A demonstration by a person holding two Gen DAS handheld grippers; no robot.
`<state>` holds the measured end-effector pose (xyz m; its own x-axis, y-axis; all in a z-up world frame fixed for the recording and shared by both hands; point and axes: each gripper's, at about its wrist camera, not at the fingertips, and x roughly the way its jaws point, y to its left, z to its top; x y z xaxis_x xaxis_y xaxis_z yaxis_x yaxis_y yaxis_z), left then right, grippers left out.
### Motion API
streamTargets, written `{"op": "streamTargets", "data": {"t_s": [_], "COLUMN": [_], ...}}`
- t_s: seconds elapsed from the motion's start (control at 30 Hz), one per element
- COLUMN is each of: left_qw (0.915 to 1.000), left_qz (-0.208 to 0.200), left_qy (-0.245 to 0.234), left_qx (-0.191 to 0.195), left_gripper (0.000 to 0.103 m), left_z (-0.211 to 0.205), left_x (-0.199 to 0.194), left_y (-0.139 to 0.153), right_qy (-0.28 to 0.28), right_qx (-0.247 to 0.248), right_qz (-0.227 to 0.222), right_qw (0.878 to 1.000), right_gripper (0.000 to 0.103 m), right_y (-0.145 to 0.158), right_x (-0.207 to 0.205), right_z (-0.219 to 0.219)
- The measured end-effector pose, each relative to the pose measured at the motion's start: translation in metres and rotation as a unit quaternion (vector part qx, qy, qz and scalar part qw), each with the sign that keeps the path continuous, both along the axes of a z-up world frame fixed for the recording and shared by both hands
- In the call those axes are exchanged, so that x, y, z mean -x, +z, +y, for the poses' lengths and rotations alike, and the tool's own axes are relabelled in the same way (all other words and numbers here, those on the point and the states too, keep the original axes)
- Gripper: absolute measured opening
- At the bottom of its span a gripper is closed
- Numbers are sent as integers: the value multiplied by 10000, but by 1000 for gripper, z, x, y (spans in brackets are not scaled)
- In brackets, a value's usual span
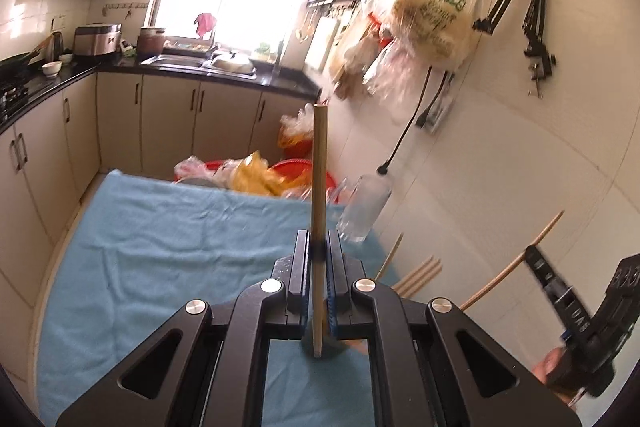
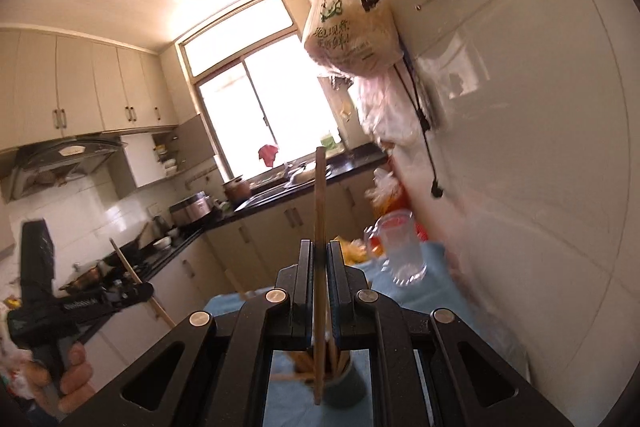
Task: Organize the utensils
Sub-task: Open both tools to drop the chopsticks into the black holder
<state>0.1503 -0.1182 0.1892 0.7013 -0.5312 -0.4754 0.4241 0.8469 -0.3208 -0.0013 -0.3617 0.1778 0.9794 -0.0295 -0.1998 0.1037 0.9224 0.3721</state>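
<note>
Standing upright, one chopstick [image 1: 319, 187] was pinched in the left hand-held gripper [image 1: 319, 251] and one more [image 2: 320, 227] in the right hand-held gripper [image 2: 319, 259]; one glass mug [image 1: 362, 207] stood at one o'clock on the blue-covered bench [image 1: 160, 227], three loose chopsticks [image 1: 420, 273] nearby.

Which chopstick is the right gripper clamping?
The upright chopstick between the right gripper's shut jaws; the other chopsticks stand loose in the cup below.
</note>
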Motion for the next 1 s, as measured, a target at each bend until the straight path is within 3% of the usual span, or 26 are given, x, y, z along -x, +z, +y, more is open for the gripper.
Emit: {"op": "streamTargets", "data": {"t_s": [0.17, 0.33, 0.47, 0.53, 0.67, 0.8, 0.87, 0.93, 1.0], "left_qw": [9998, 9989, 9981, 9975, 9988, 9997, 9990, 9971, 9944], "left_qz": [82, 262, 422, 516, 304, -186, -424, -717, -914], "left_qy": [-160, -331, -348, -427, -355, -139, 17, 221, 397], "left_qx": [48, -194, -298, -240, -135, -89, -109, -154, -358], "left_gripper": [7, 7, 7, 13, 30, 38, 51, 68, 74], "left_z": [-32, -60, -63, -59, -43, -14, 4, 23, 37], "left_x": [-29, -47, -55, -57, -44, -11, 13, 43, 71], "left_y": [-10, -42, -63, -66, -51, -25, -17, -16, -21], "right_qy": [-36, 46, 165, 250, 273, 173, 56, -74, -193], "right_qx": [180, 190, 172, 132, 61, 65, 110, 169, 294], "right_qz": [89, 457, 778, 883, 796, 452, 336, 241, 281], "right_qw": [9998, 9988, 9967, 9957, 9964, 9988, 9994, 9995, 9990], "right_gripper": [7, 7, 8, 8, 30, 37, 59, 68, 73], "right_y": [-6, -30, -52, -59, -52, -31, -22, -19, -23], "right_x": [-39, -78, -94, -96, -86, -53, -31, -6, 20], "right_z": [4, 6, 6, 6, 2, -1, -2, -1, 2]}}
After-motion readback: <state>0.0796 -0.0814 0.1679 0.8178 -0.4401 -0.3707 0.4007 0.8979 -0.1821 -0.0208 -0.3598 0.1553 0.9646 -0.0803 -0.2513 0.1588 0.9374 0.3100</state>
